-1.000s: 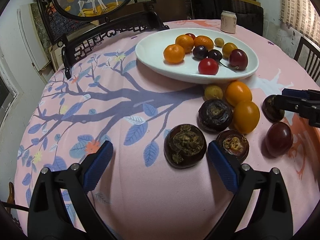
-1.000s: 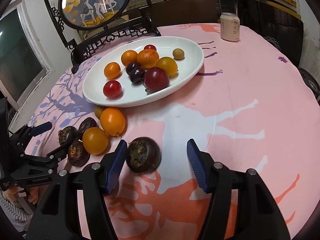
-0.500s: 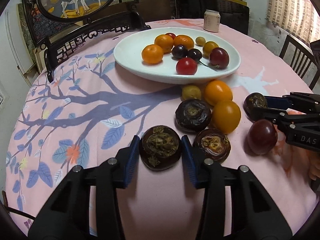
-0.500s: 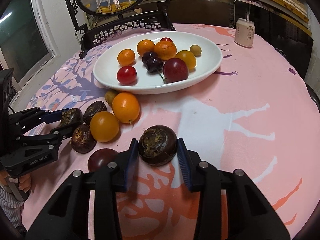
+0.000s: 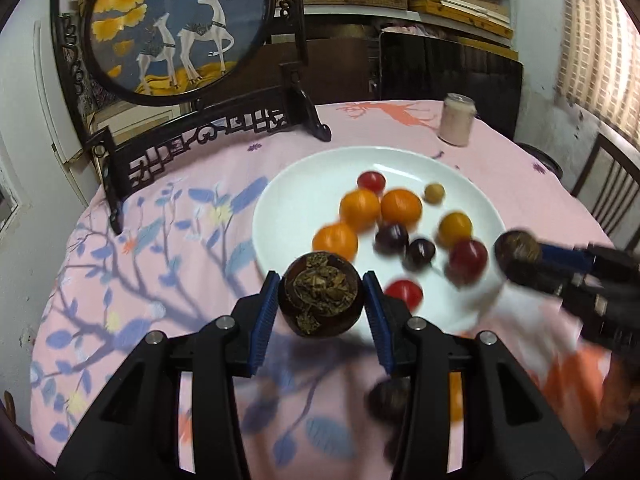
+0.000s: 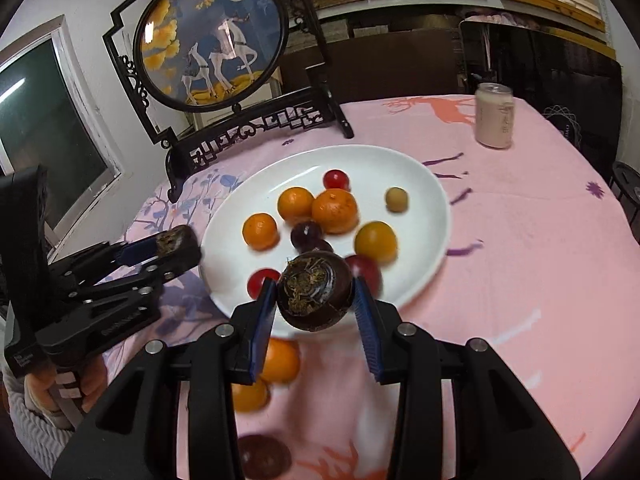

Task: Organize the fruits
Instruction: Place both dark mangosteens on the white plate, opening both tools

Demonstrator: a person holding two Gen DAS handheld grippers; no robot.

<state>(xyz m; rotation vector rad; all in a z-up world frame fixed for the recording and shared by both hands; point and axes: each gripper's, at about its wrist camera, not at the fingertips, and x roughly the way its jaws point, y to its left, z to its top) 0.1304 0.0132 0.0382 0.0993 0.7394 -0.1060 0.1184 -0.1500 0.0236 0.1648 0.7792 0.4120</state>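
both grippers are clamped on dark fruits: left gripper [image 5: 322, 304] on one fruit [image 5: 321, 293], right gripper [image 6: 315, 300] on another [image 6: 315, 289], plate [image 6: 424, 176] just ahead. converging there, they could collide or scatter oranges [image 6: 334, 210].

We are seeing a shiny, smooth white plate [image 6: 420, 184] on a soft pink cloth [image 6: 520, 240]. Dark fruit [image 5: 320, 294] is looking rough and crusty on top. The oranges [image 6: 334, 210] are looking bumpy.
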